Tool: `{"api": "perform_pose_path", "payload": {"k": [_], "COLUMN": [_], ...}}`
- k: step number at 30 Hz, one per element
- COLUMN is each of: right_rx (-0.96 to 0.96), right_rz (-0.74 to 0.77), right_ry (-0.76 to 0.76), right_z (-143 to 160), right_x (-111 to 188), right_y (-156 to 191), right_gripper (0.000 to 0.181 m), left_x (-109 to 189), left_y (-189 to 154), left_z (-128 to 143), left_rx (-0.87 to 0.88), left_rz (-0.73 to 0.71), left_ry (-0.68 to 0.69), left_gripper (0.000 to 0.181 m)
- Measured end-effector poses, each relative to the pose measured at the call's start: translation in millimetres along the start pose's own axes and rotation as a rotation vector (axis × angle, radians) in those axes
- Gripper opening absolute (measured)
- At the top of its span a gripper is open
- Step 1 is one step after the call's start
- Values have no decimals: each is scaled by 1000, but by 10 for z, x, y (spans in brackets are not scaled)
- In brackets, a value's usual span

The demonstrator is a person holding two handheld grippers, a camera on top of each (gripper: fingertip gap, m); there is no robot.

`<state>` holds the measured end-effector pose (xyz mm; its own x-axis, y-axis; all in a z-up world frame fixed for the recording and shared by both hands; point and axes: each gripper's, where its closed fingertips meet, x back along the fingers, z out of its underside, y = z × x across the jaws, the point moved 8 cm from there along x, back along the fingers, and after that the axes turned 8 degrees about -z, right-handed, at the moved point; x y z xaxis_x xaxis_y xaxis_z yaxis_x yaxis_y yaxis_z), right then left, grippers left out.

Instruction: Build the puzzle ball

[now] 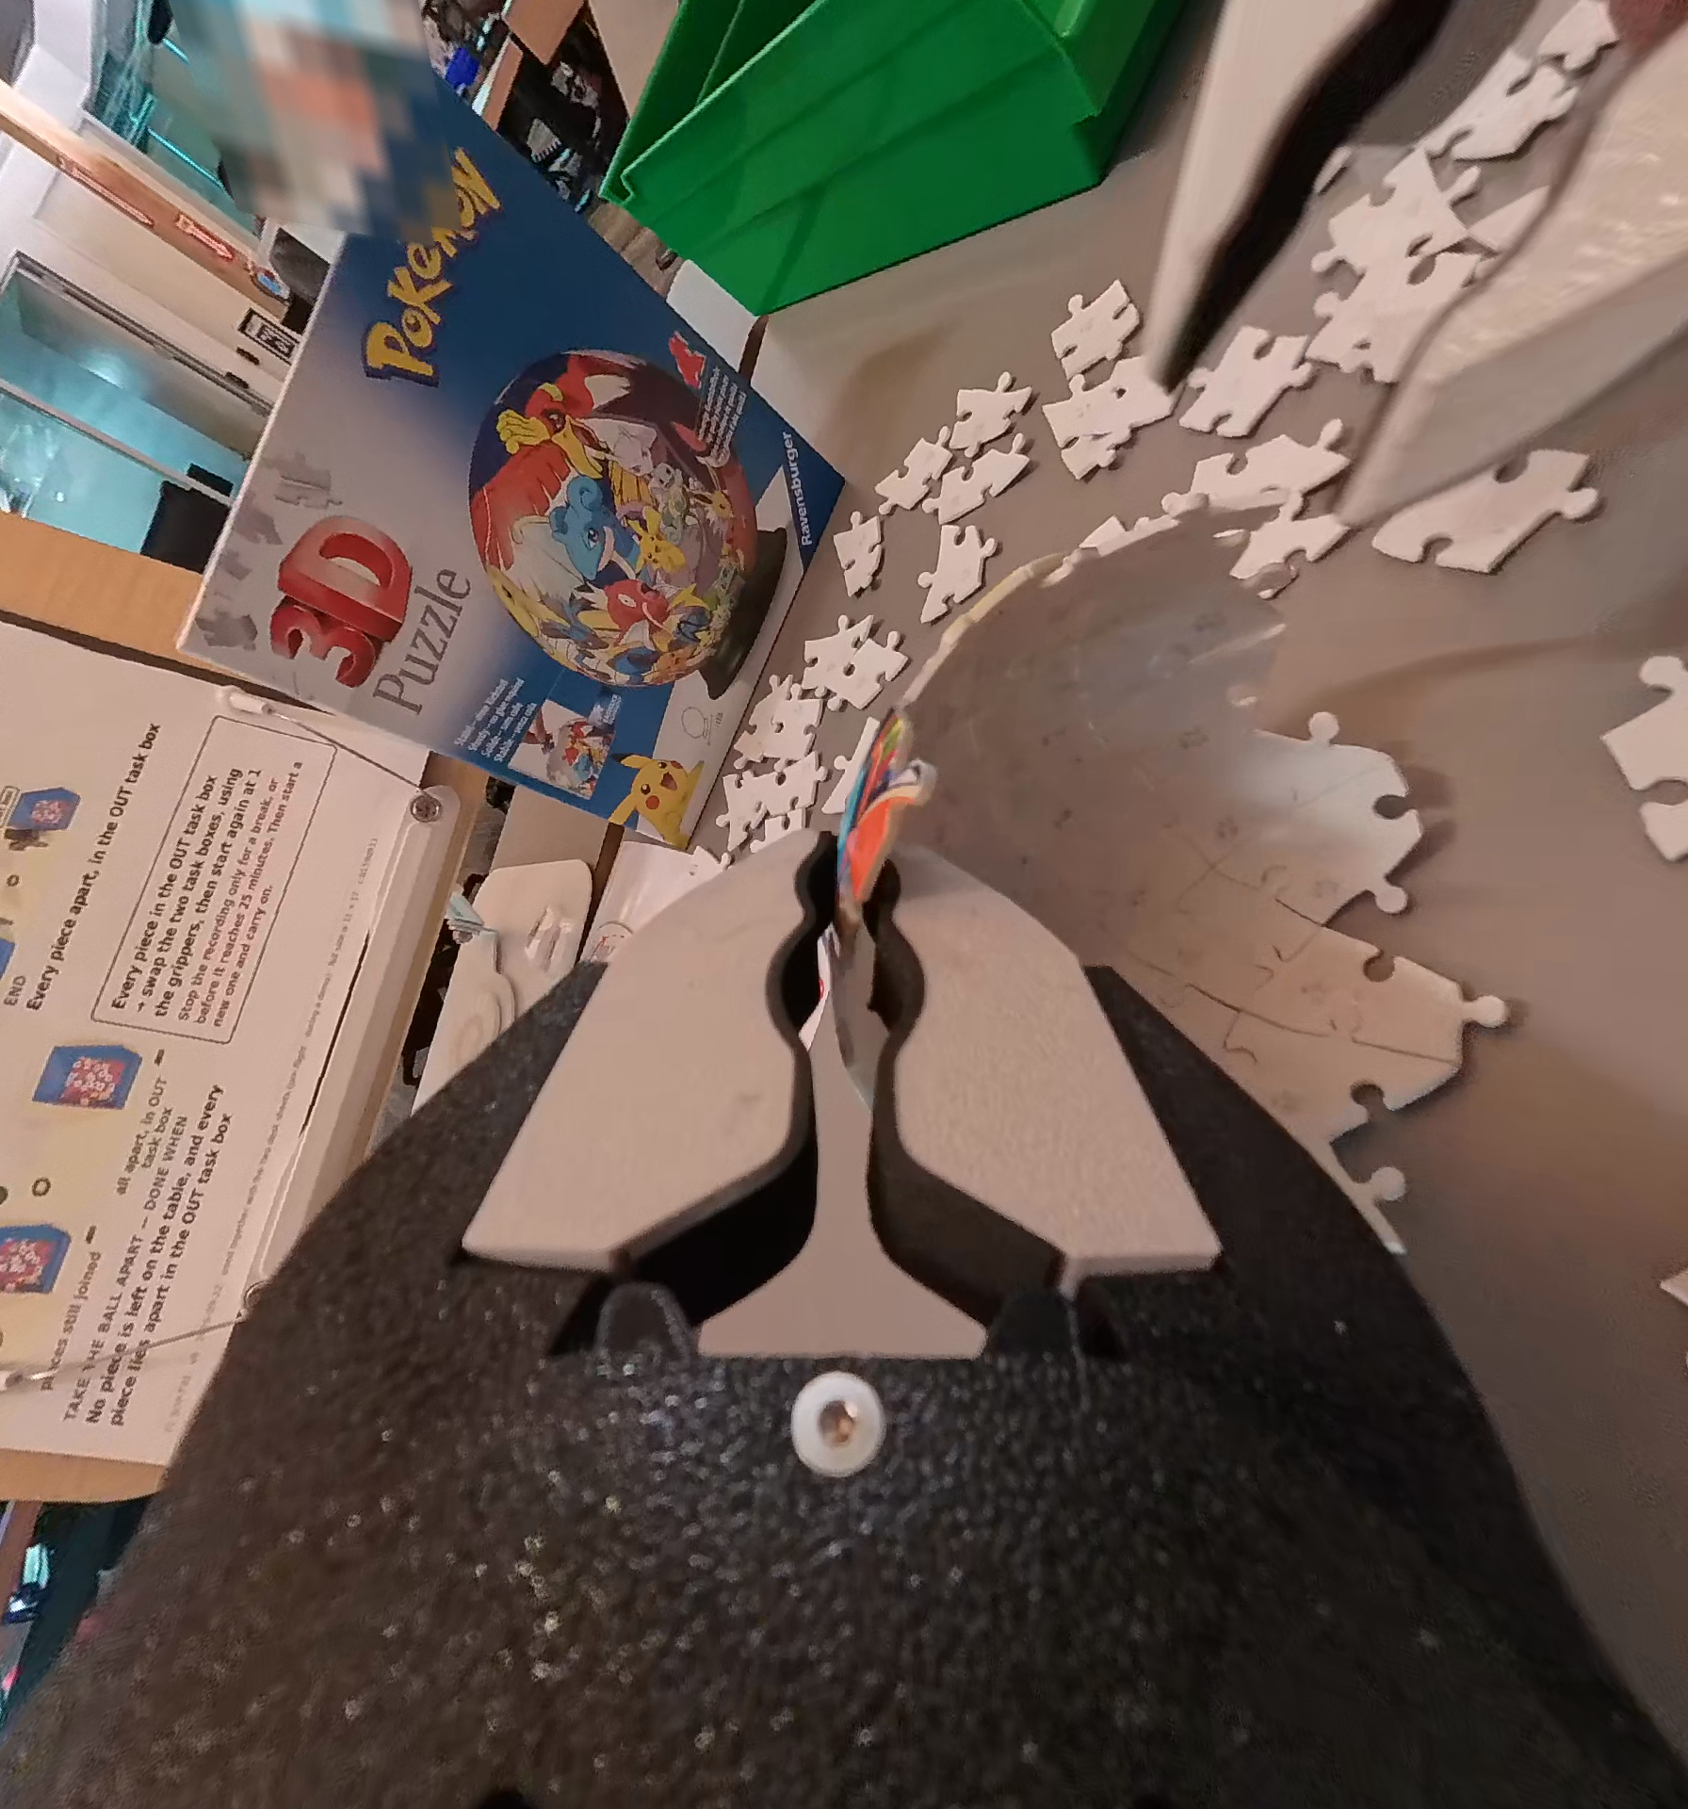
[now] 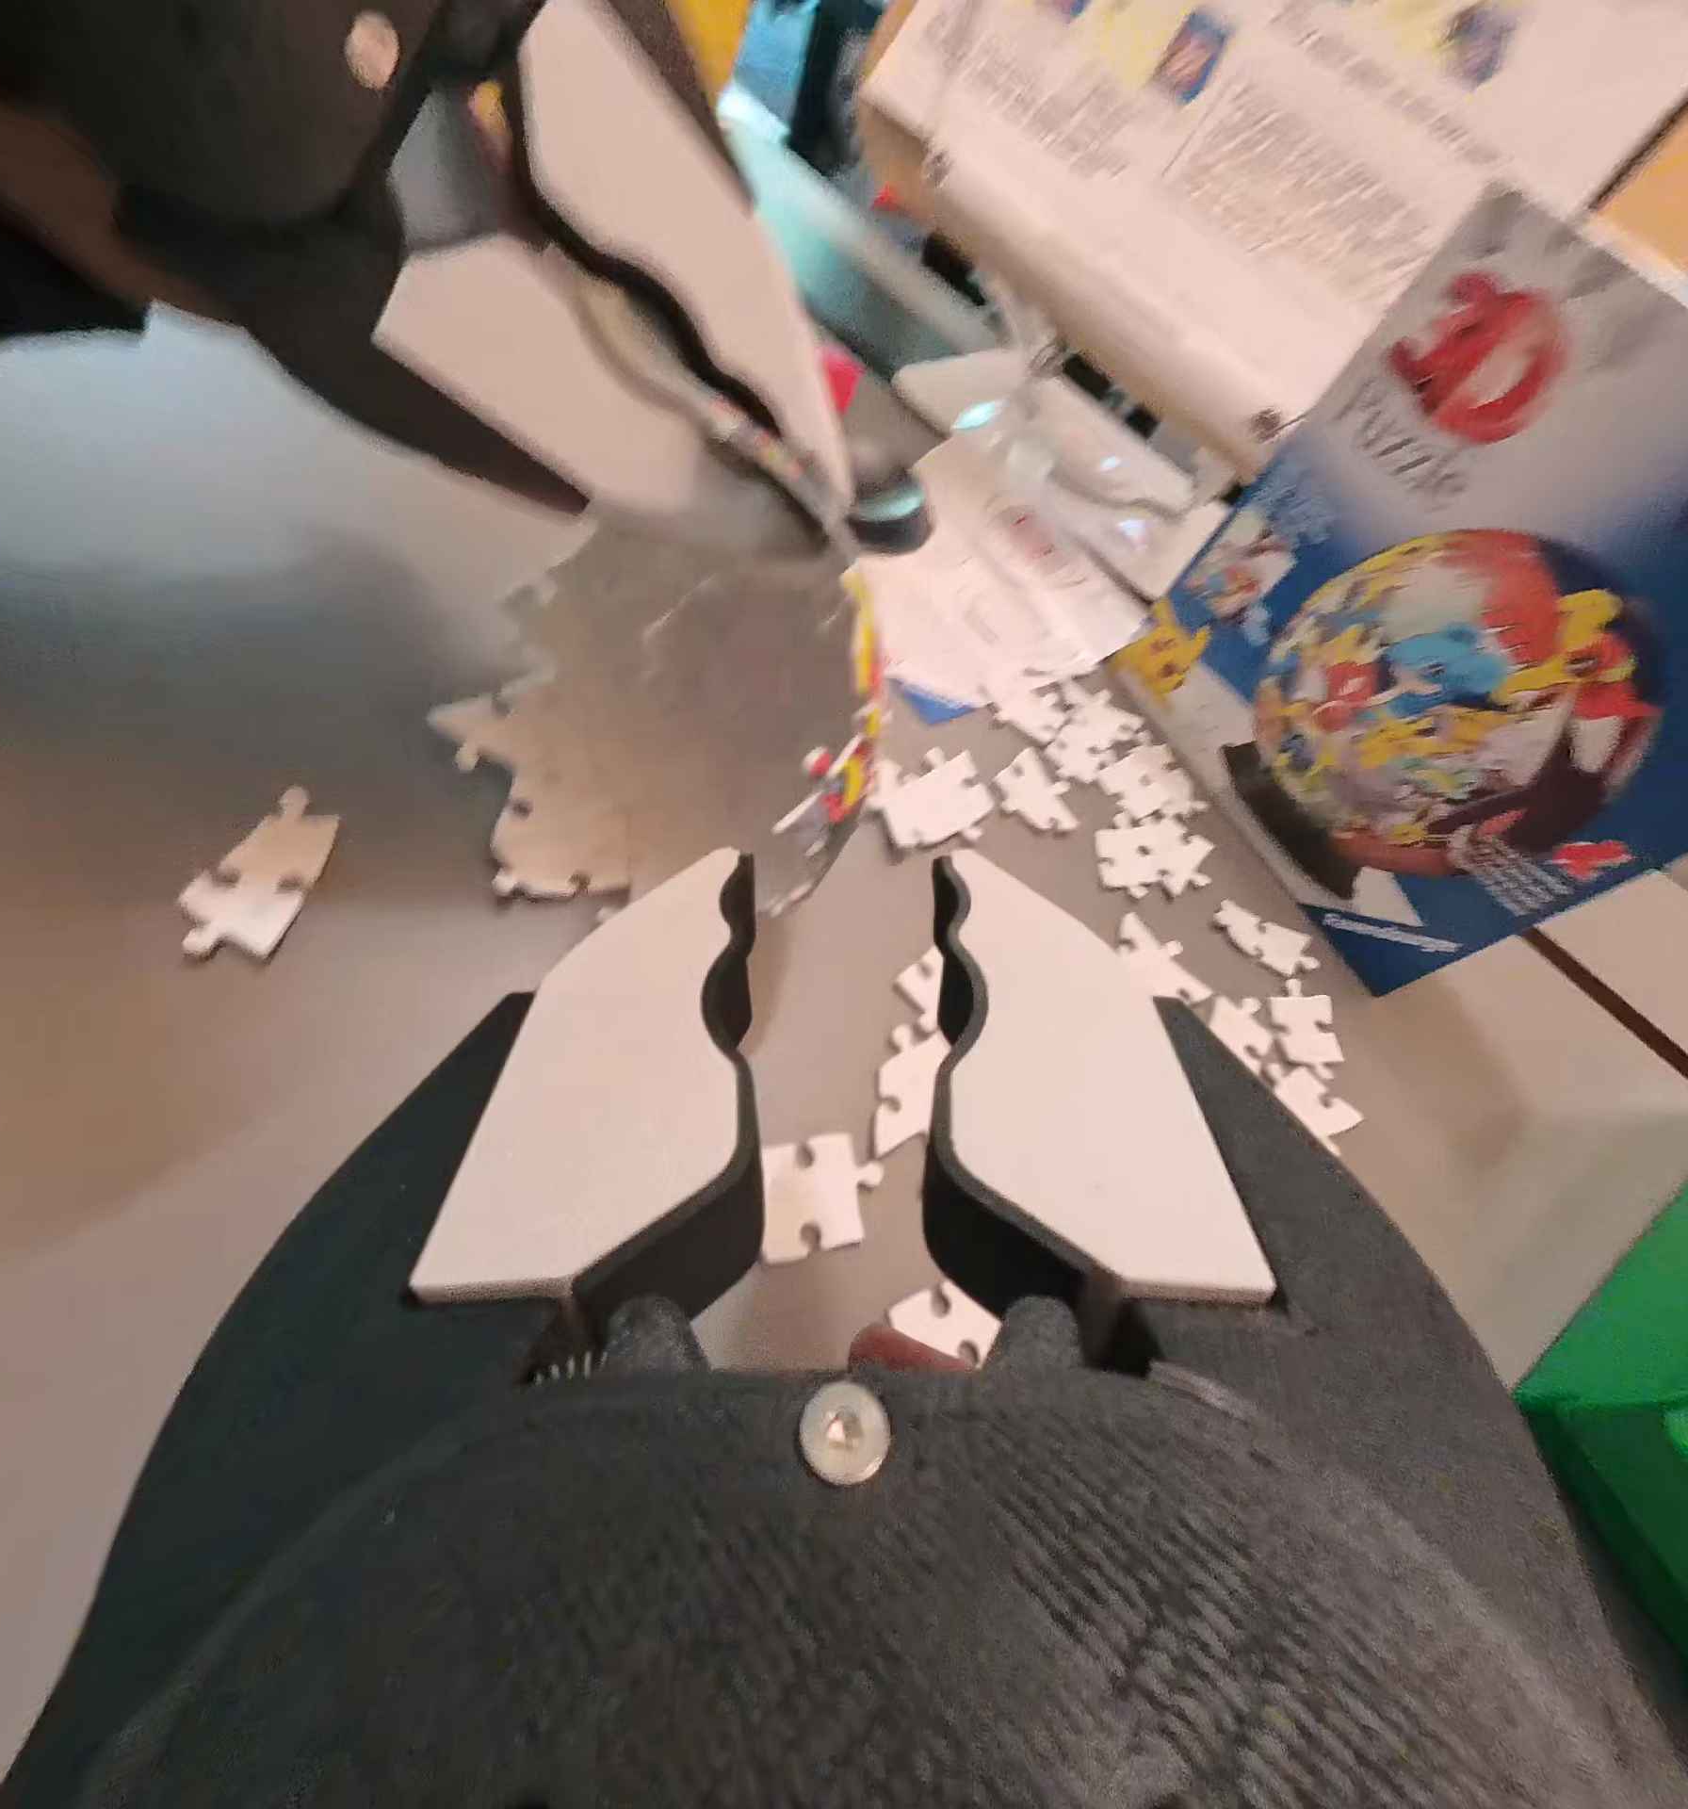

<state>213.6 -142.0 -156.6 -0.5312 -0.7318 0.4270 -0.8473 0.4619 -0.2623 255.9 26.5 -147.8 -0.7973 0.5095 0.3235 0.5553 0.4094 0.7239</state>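
My left gripper (image 1: 860, 881) is shut on the rim of a partly built puzzle ball shell (image 1: 1163, 783), which is grey-white inside and coloured outside, and holds it on edge on the grey table. In the right wrist view the shell (image 2: 683, 705) stands just ahead of my right gripper (image 2: 840, 871), which is open and empty, its tips close to the shell's near edge. The left gripper (image 2: 821, 509) shows there at the top left, clamped on the shell. The right gripper (image 1: 1261, 440) shows blurred at the upper right of the left wrist view. Loose white pieces (image 1: 958, 470) lie scattered around.
The puzzle box (image 1: 527, 509) stands behind the pieces; it also shows in the right wrist view (image 2: 1457, 685). A green bin (image 1: 869, 127) sits at the table's far side, also seen in the right wrist view (image 2: 1652, 1419). An instruction sheet (image 1: 135, 979) stands at the left. A small joined group of pieces (image 2: 263, 881) lies alone. Spacing between my two grippers at the tips: around 9 cm.
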Motion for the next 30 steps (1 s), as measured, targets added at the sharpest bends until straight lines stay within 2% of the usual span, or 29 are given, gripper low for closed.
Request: {"api": "perform_pose_path", "payload": {"k": [3,6,10,14,21,30], "right_rx": [-14,-27,-39,-51,126,324], "right_rz": [93,68,171,233,340,378], "right_ry": [-24,-35,3,-7,-5,6], "right_z": [-62,-117,-128,-147,-222,-197], "right_x": [-68,-164,-210,-228,-331,-402], "right_y": [-46,26,1,-3,-35,-55], "right_gripper": [39,39,38,31,26,4], "left_x": [-23,-48,-57,-65,-96,-104], "left_y": [-12,-27,-29,-22,-48,-34], "left_z": [-6,-25,-36,-58,-102,-98], "left_rx": [-1,-5,-22,-39,-60,-60], "left_rz": [-10,-21,-39,-86,-120,-114], "left_ry": [10,18,20,8,-13,-10], "left_gripper": [4,5,5,4,4,3]}}
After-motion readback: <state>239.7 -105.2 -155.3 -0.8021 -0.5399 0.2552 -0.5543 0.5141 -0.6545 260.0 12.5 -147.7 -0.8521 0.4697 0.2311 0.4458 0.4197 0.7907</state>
